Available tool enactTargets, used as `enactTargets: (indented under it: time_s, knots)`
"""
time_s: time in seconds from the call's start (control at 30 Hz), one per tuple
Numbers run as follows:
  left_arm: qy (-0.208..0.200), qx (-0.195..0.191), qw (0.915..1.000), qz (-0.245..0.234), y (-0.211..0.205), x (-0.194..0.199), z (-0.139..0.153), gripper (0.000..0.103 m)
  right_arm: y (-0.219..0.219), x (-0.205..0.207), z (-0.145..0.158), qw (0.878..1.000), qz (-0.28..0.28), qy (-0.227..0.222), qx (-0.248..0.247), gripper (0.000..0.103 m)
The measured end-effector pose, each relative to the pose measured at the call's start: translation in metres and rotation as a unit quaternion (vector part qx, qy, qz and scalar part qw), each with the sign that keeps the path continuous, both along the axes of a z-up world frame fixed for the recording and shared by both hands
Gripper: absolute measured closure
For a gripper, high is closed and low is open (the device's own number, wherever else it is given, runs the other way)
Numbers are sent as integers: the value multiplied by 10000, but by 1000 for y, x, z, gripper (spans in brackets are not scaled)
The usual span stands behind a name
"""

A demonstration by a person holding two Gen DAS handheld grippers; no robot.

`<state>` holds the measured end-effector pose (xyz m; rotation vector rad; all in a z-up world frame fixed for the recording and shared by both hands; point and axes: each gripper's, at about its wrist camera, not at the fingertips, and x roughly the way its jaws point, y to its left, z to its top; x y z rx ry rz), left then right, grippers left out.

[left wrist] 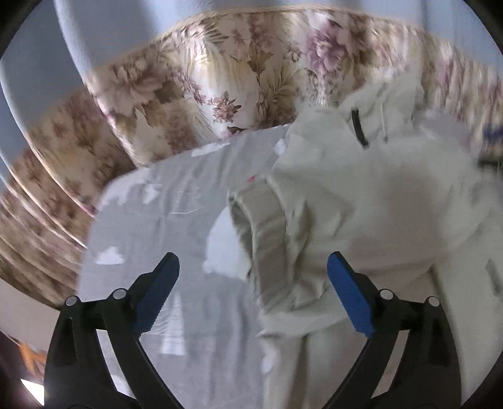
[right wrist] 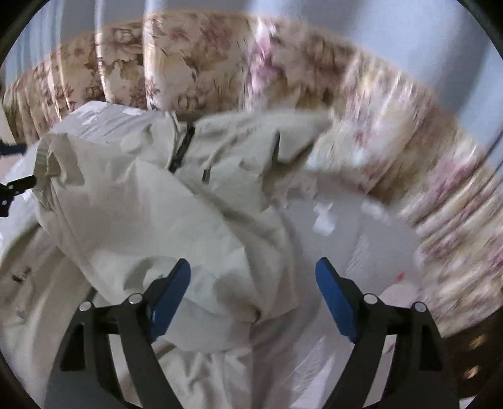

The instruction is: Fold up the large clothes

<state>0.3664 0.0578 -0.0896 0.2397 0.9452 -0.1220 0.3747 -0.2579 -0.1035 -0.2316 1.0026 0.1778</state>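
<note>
A cream hooded jacket point(left wrist: 371, 195) with a dark zipper lies crumpled on a pale grey sheet point(left wrist: 151, 220). In the left wrist view its ribbed cuff point(left wrist: 267, 232) and sleeve lie between and just ahead of my open left gripper point(left wrist: 253, 267). In the right wrist view the jacket point(right wrist: 163, 214) fills the left and middle. A fold of it lies between the blue pads of my open right gripper point(right wrist: 253, 273). Neither gripper holds cloth. The left gripper's dark frame point(right wrist: 15, 188) shows at the far left of the right wrist view.
A floral-patterned cushioned backrest point(left wrist: 195, 85) curves behind the sheet and also shows in the right wrist view point(right wrist: 393, 126). The sheet point(right wrist: 355, 239) carries white cloud-like prints. A pale wall point(left wrist: 283, 19) stands behind. Both views are motion-blurred.
</note>
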Motion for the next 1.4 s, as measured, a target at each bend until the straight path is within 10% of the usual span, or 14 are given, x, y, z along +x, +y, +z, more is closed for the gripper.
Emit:
enactTargets:
  time_s: [0.13,0.23,0.33,0.47,0.6,0.7,0.83,0.93,1.13,1.33,1.4]
  knots:
    - [604,-613,9962,137,-3,40,-26,12,-8,16,-32,9970,-426,592,270,21]
    - [978,-1097,9891,13,-10,50,-49,63,-4,17,-51,9958,-286,703,508,46]
    - [877,-1253,9882,-1,-11,42,-47,87,3,15,-53,9972,-70,548,506,67]
    - [1028,-2179,9694,-471,18,2,-16,90,7,-6,-28,9971,382,442,479,77]
    - [1281,-1785,9745,-460,24,-3,-32,81,5,-7,-17,9968,537,526,265,74]
    - [1149,-999,9879,-293,16,22,-62,67,-3,16,-23,9997,-22,246,-90,52]
    - [1114,-870,9894,-333,15,25,-58,55,-38,24,-28,9962,-567,456,480,37]
    - [343,0,9994,-109,21,4,-18,4,-63,-8,10,9947,-786,-186,629,36]
    - [113,-27,9994,-319,-1,-7,1,3,-4,-36,32,9920,198,-807,947,35]
    - [174,778,9968,-50,-24,21,-66,3,48,-35,-45,9936,975,-396,-403,37]
    - [384,251,9988,-174,-10,31,-75,3,41,-45,-62,9901,1111,-356,-783,37]
